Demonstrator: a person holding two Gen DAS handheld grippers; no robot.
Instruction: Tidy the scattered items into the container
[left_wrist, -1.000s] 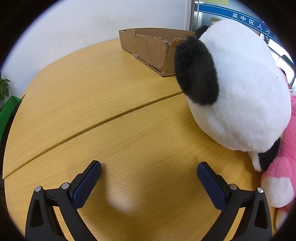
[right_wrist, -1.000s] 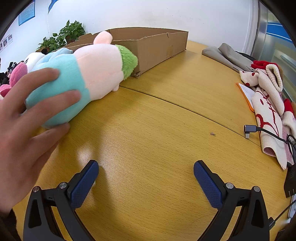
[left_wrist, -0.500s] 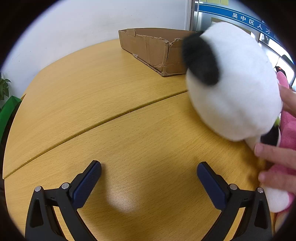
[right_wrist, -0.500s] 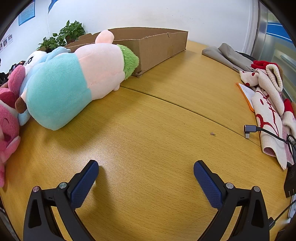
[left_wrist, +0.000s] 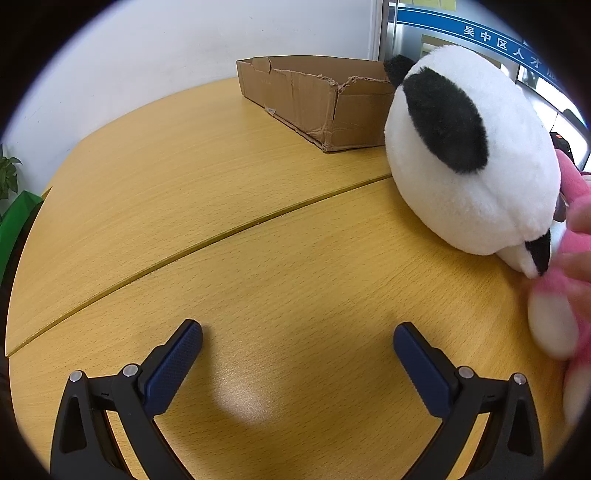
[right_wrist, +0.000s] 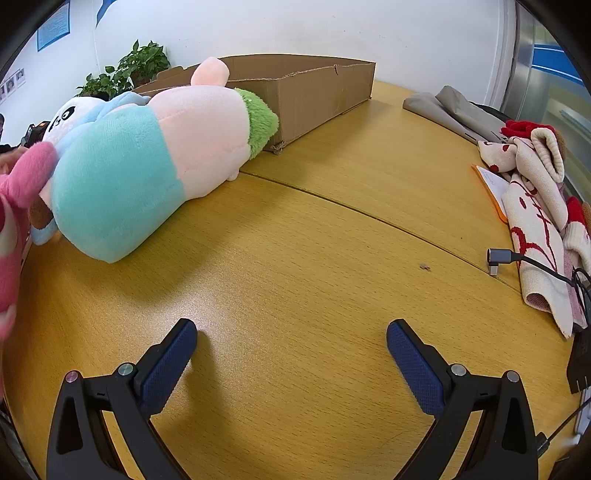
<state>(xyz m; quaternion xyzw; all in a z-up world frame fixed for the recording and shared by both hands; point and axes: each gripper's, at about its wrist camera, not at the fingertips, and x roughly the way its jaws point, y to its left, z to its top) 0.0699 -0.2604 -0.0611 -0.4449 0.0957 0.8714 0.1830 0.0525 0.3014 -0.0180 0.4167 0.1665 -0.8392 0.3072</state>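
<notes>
the only readable text is on a blue band across the glass wall in the left wrist view: white chinese characters 吴中区人才, after which the line runs out of view. in the right wrist view a blue poster and small photos hang on the white wall at left, too small to read. the box shows no print.
</notes>
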